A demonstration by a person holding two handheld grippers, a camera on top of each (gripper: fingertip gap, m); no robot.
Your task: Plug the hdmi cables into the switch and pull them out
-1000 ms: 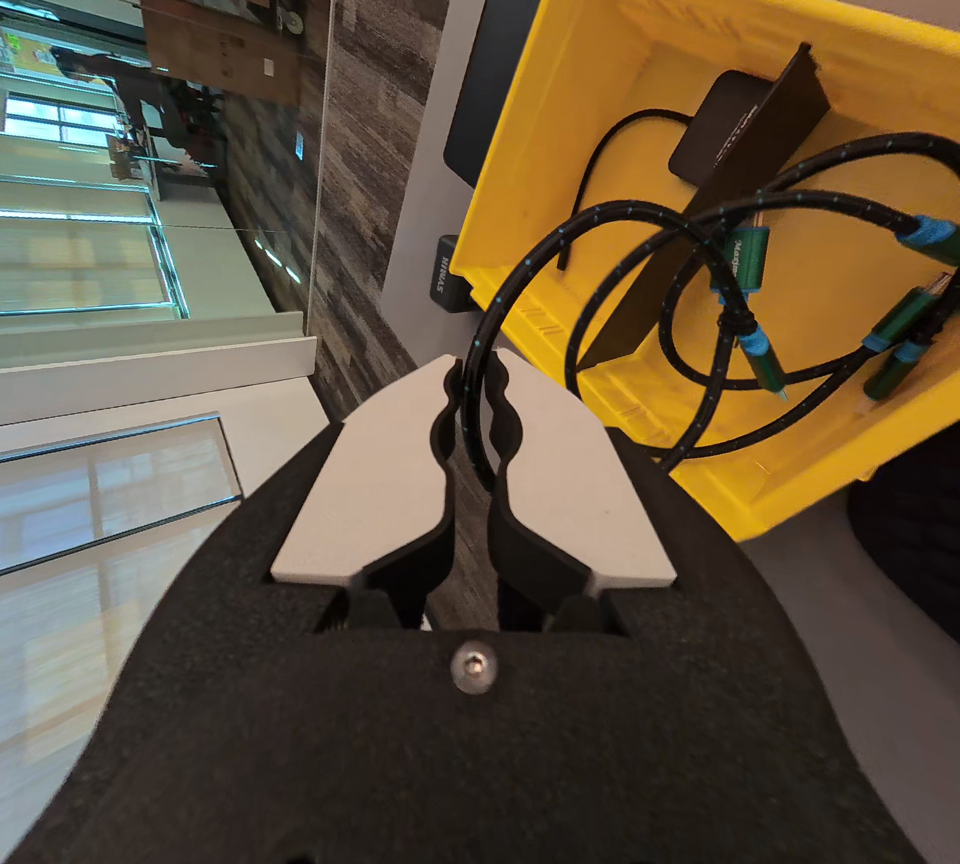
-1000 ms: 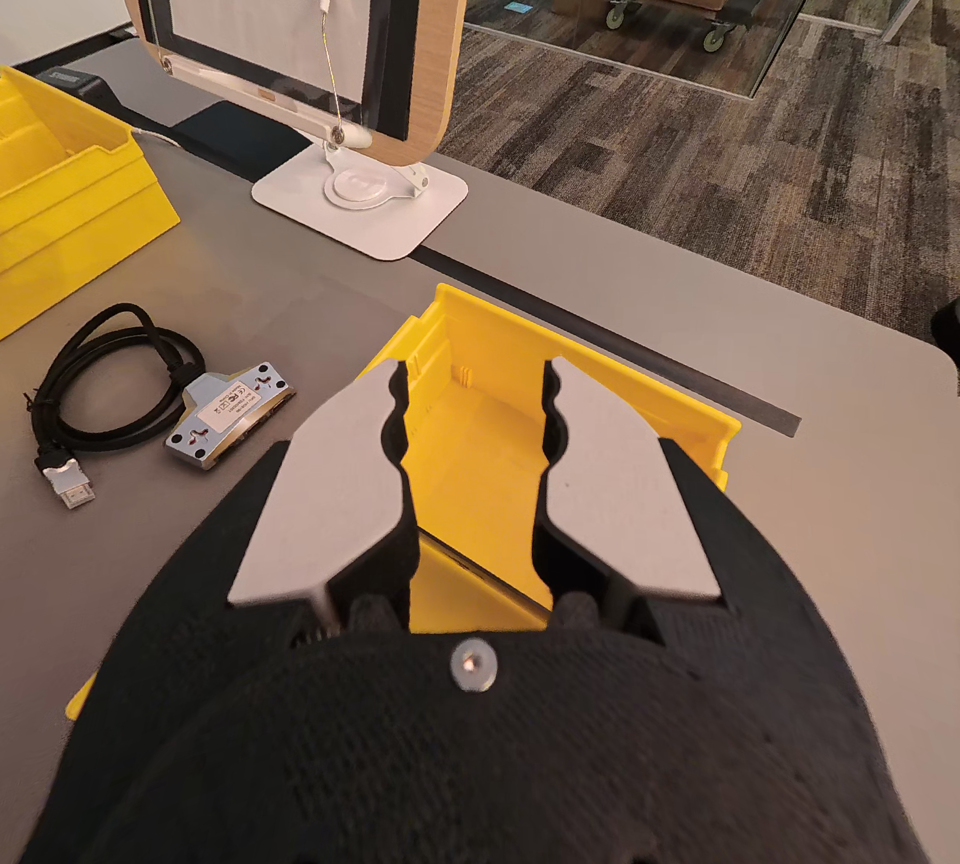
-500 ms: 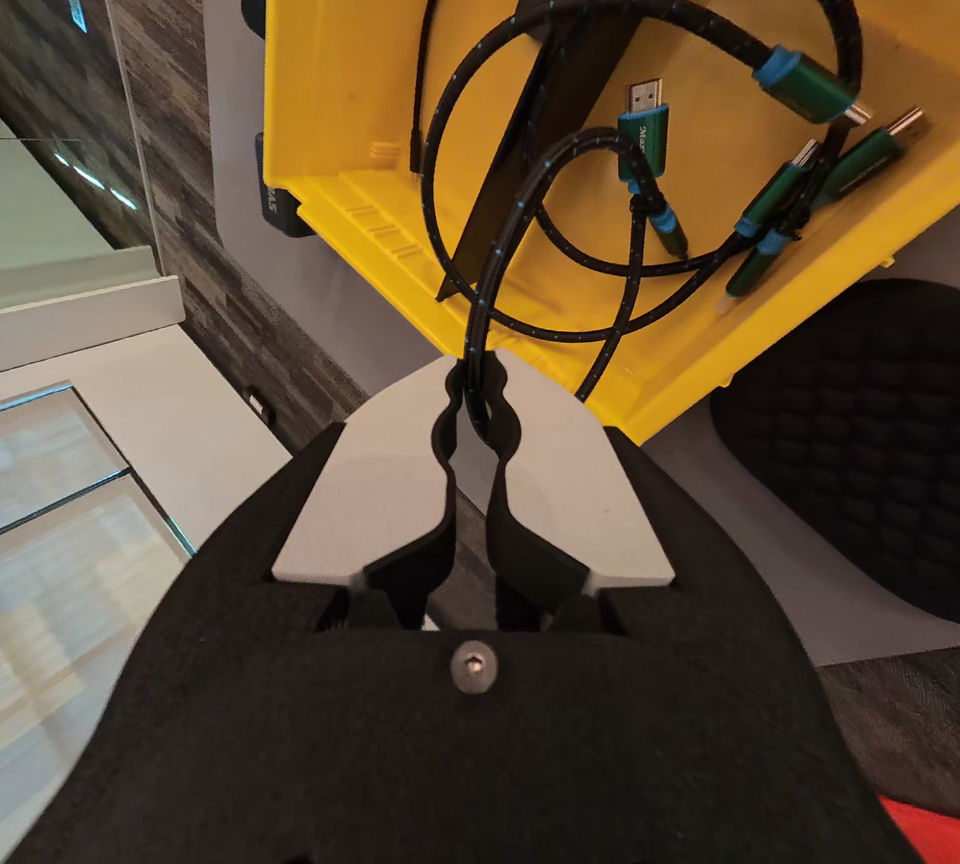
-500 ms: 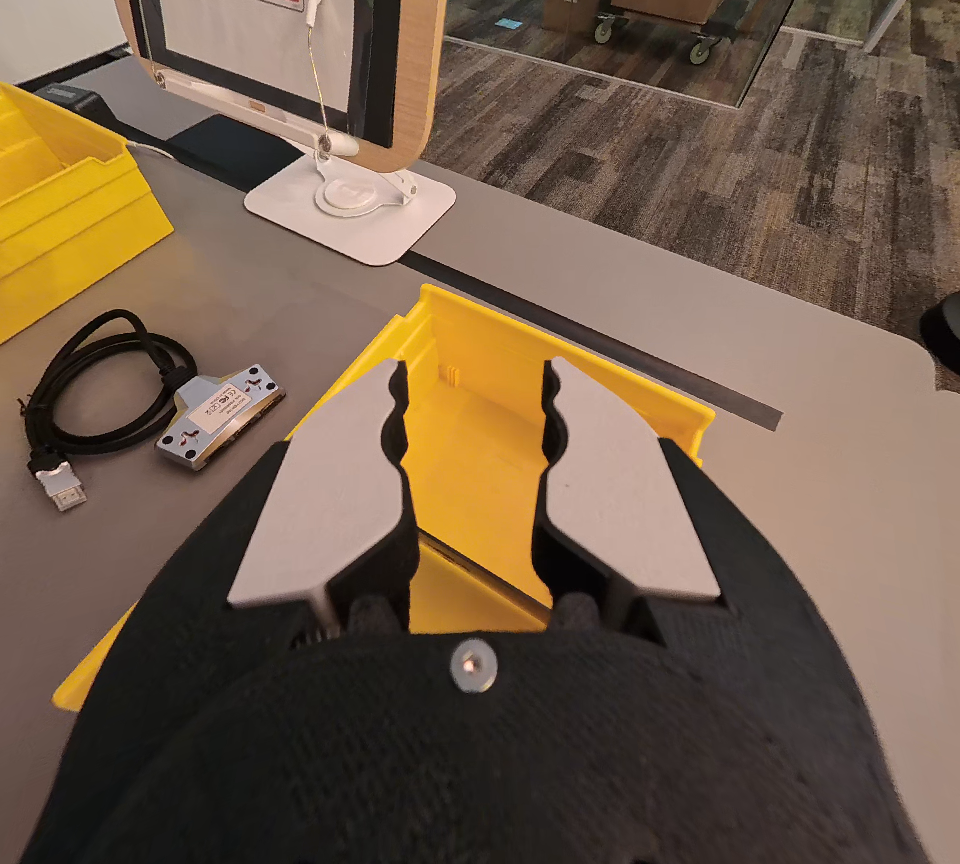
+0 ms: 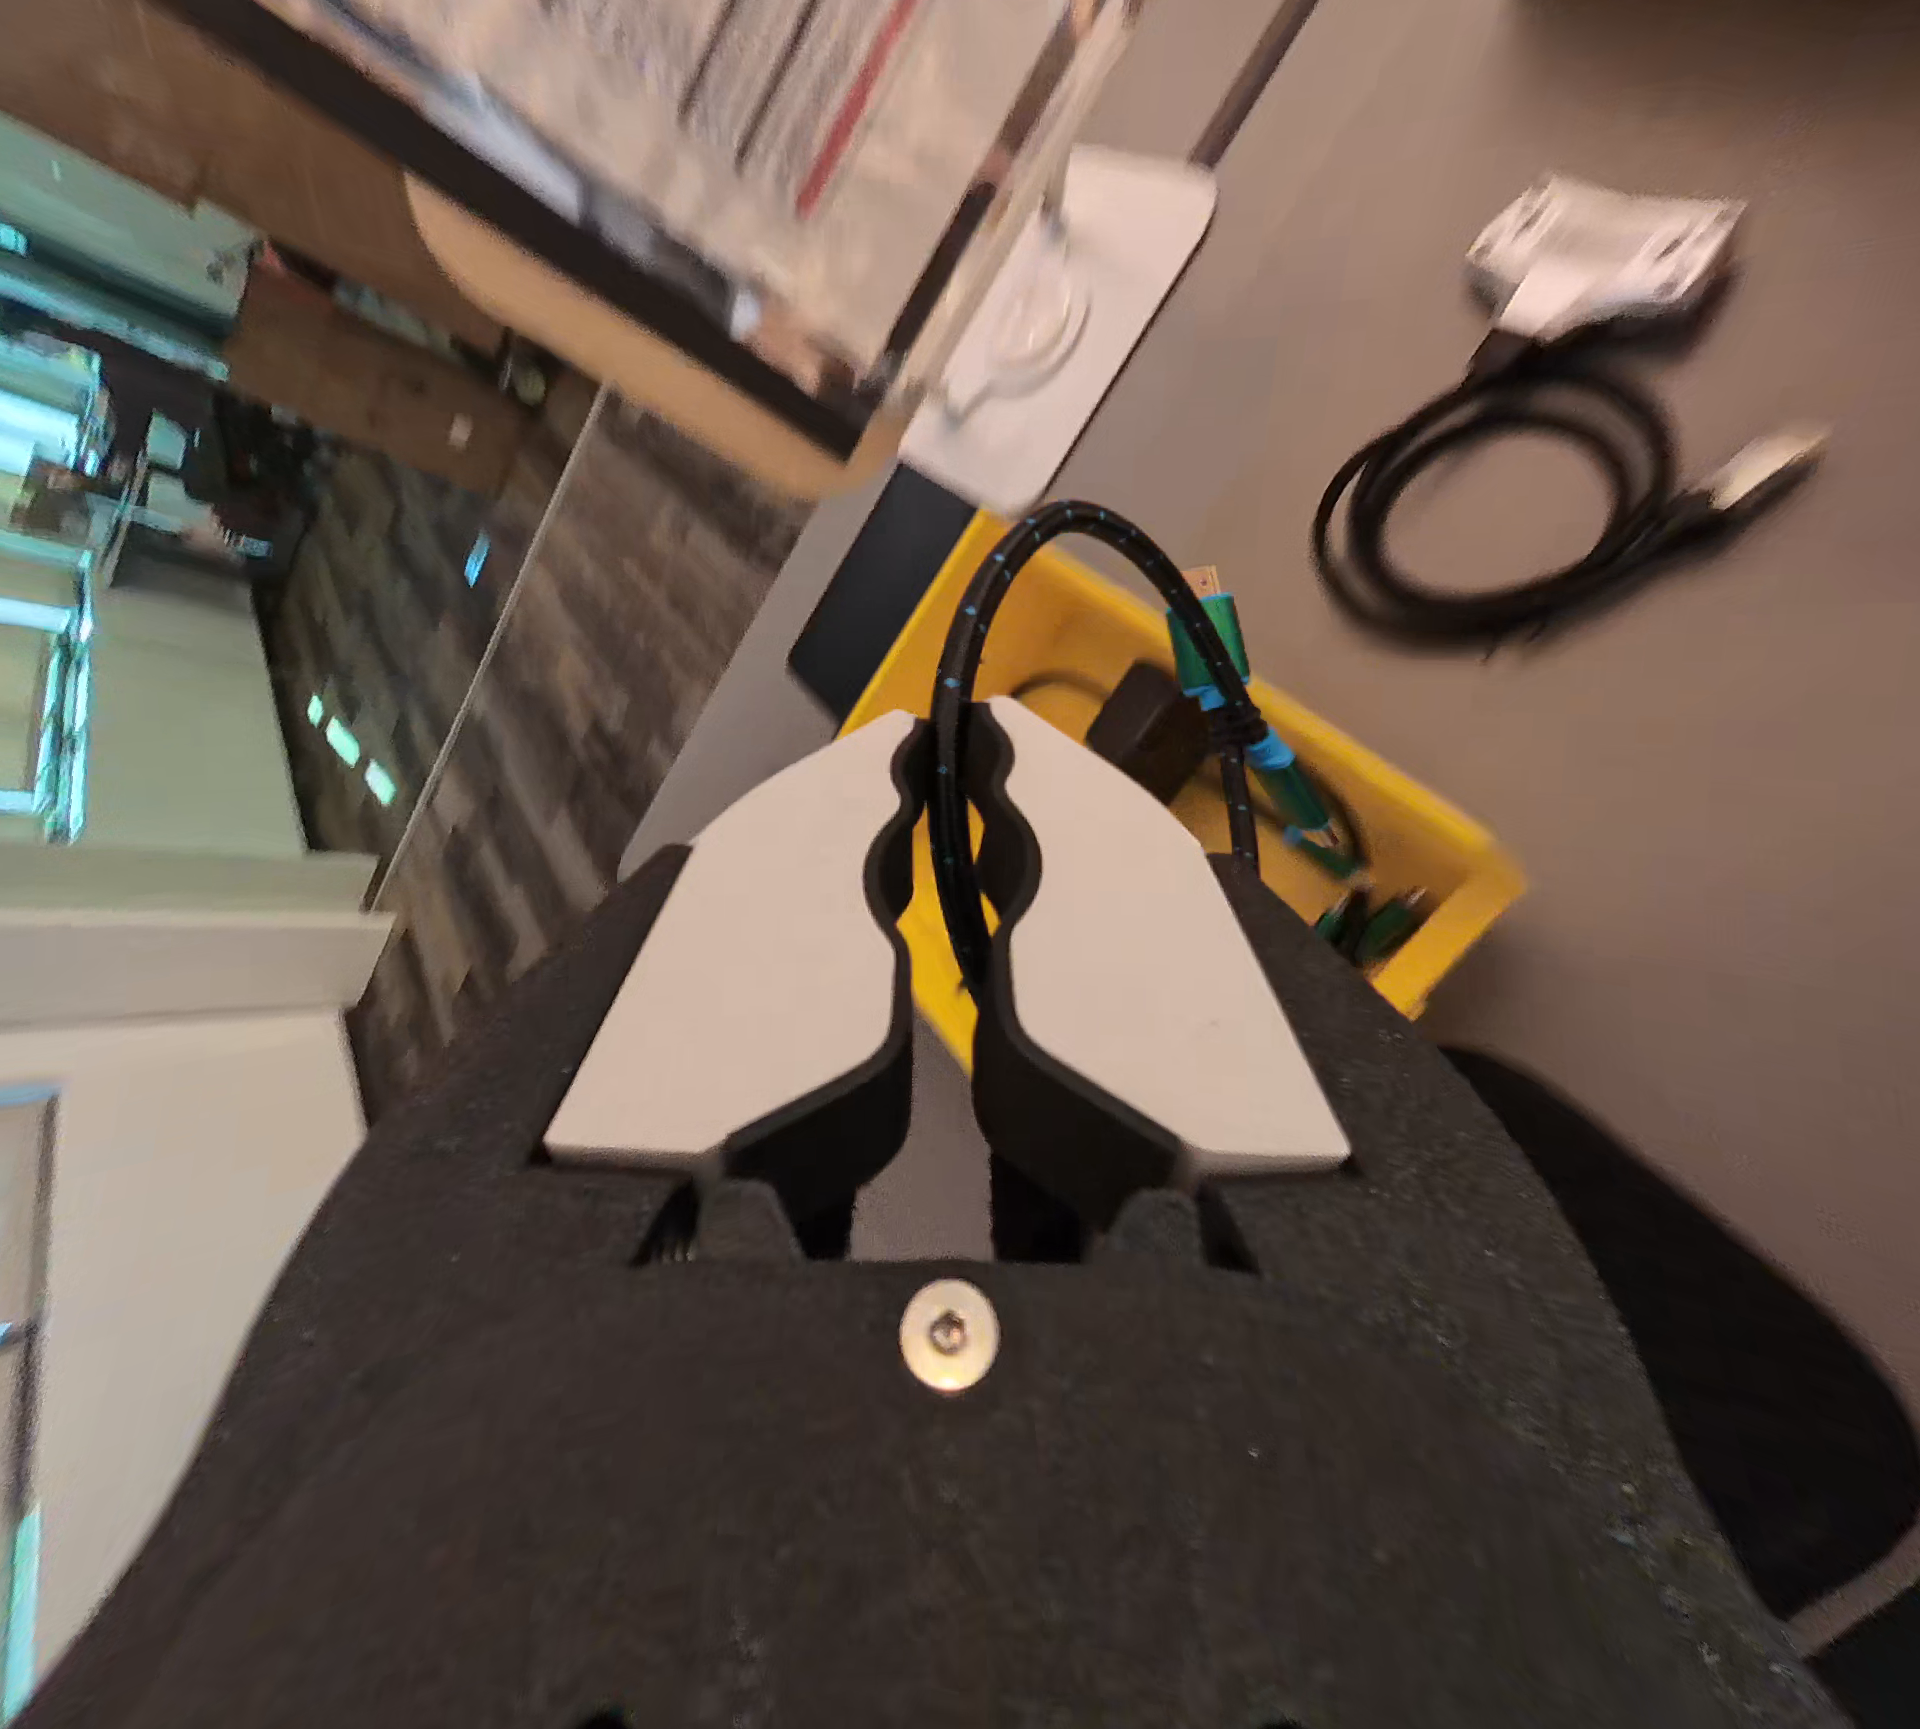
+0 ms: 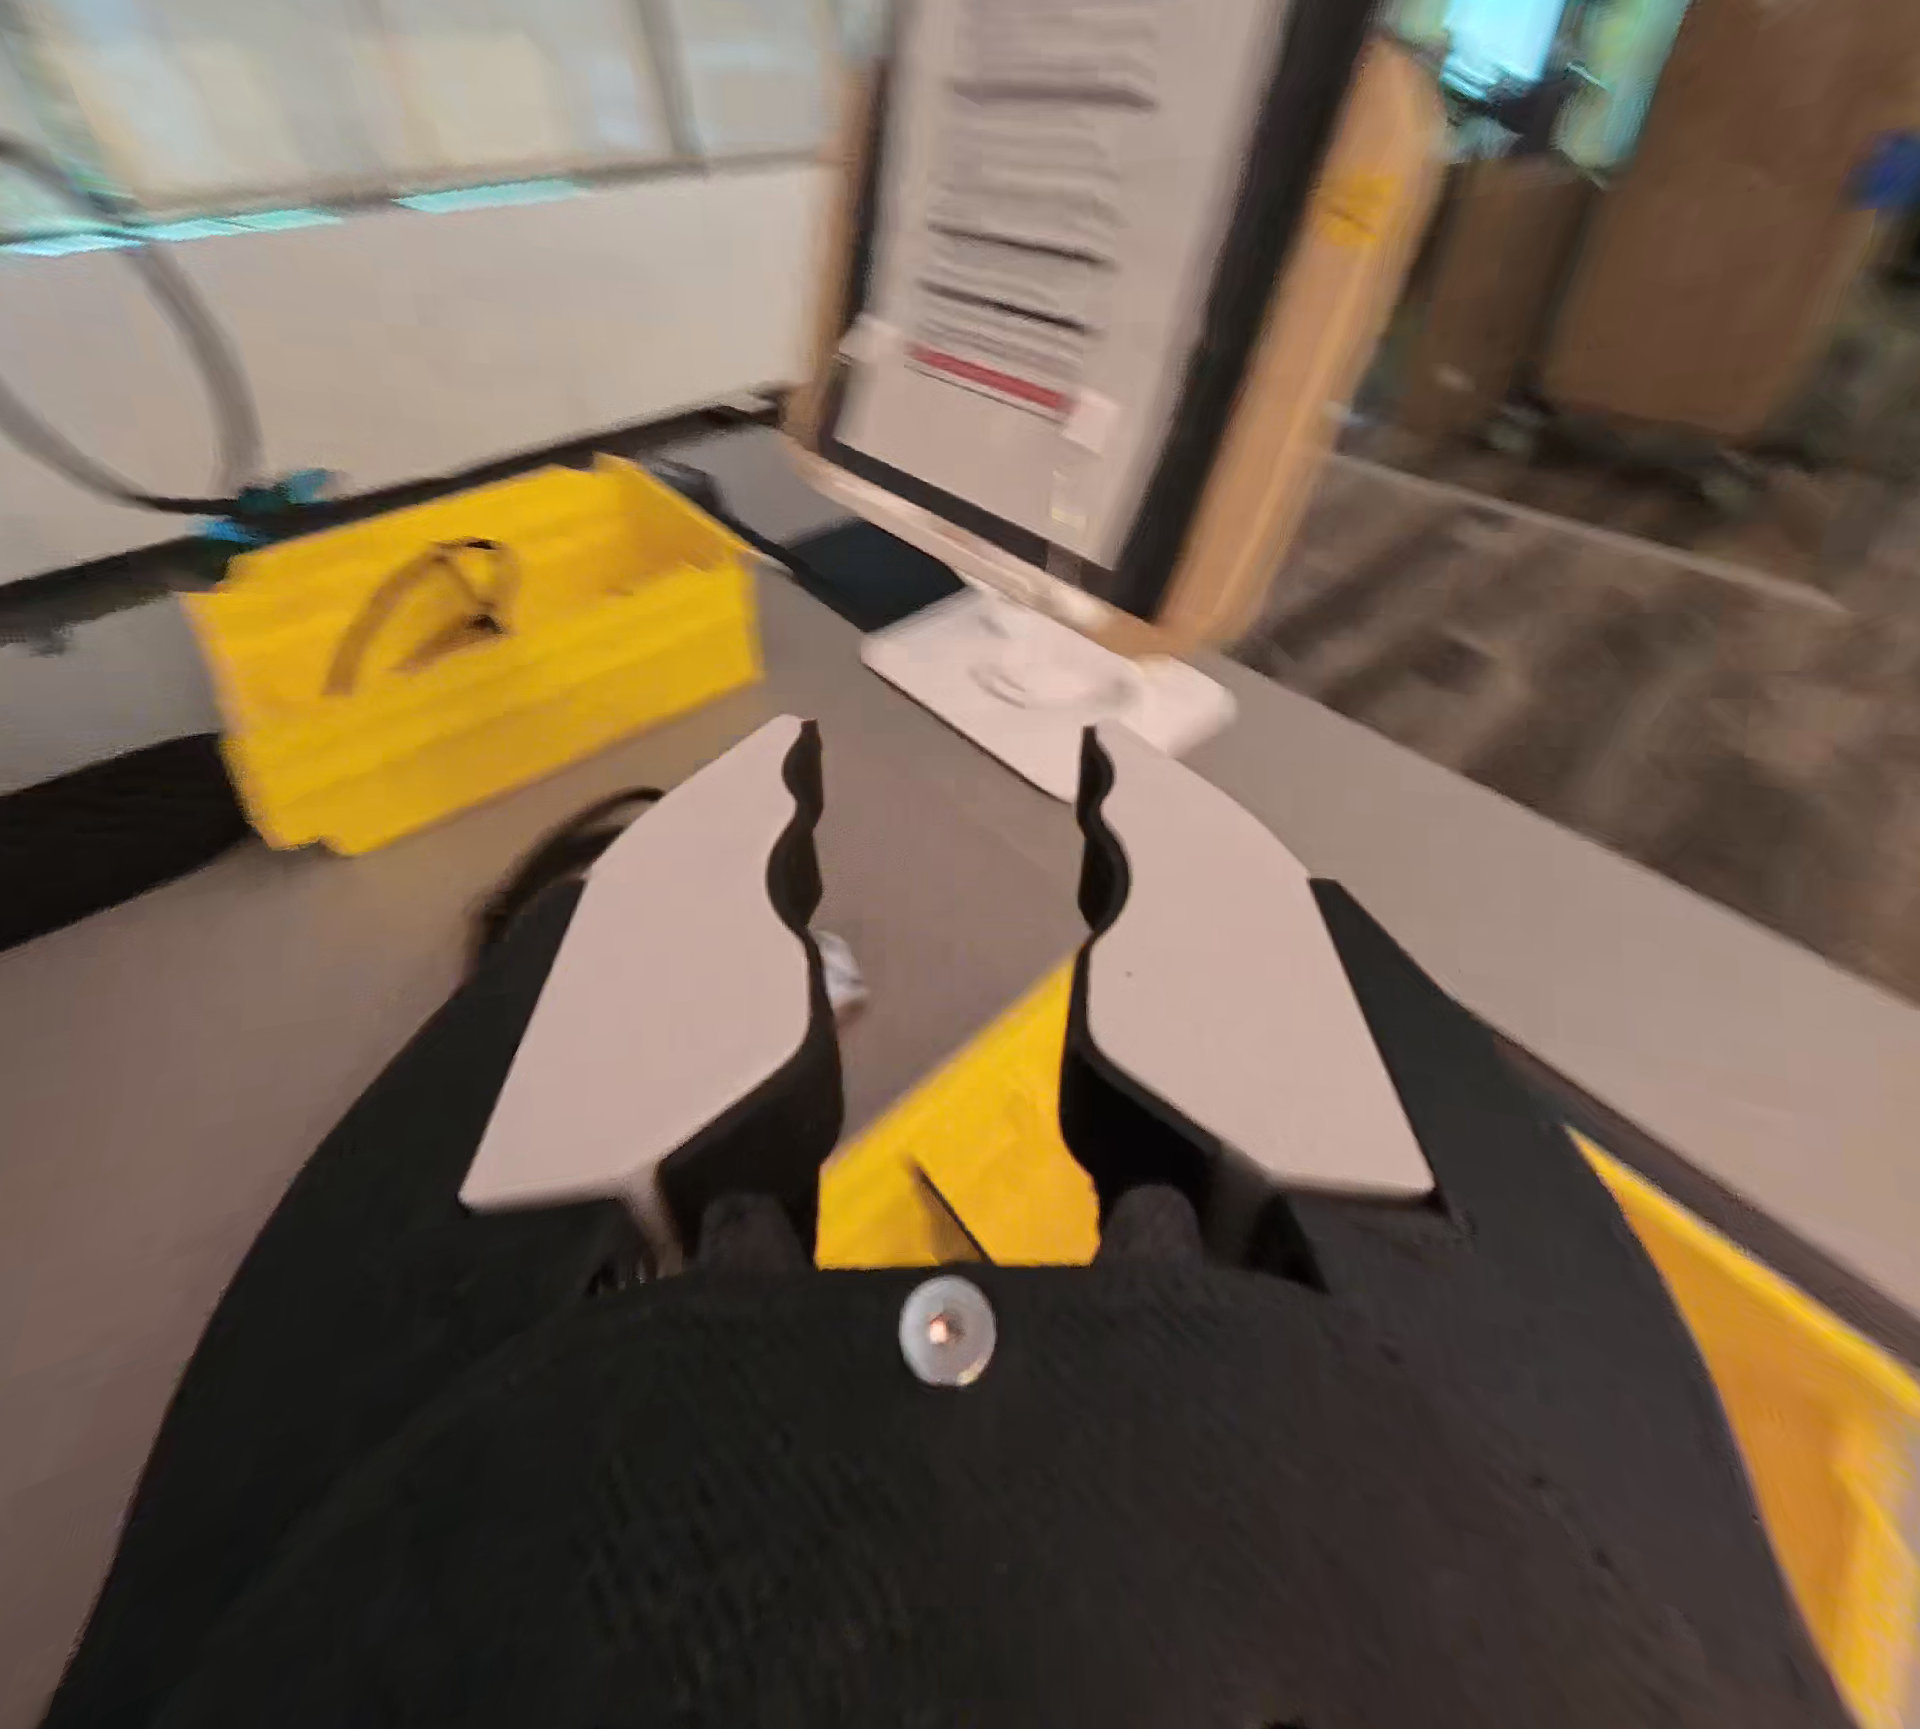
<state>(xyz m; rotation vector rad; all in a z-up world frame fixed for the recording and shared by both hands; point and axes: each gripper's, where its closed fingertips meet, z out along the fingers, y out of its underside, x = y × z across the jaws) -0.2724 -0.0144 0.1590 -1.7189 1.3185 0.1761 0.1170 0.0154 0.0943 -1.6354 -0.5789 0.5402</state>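
Your left gripper (image 5: 954, 729) had its jaws pinched on a black braided cable (image 5: 961, 692), gripped mid-length rather than at a plug. The cable arched up and over from the jaws, and its green plug (image 5: 1205, 640) hung just to the right, pointing up and away, above the yellow bin (image 5: 1455, 858) that held the other green-ended cables. The coming move probably turned on the switch: the small silver box (image 5: 1605, 266) lay on the grey worktop (image 5: 1662, 796) well apart, up and to the right of those jaws, with its own black lead (image 5: 1496, 526) coiled below it. The plug's long axis did not line up with the switch, so you would likely have needed to re-grip nearer the plug.

Your right gripper (image 6: 945, 760) had its jaws spread wide and held nothing, hovering over the worktop beside another yellow bin (image 6: 966, 1160). That view was blurred; only a pale sliver of something (image 6: 844, 978) showed between the jaws, too unclear to name.
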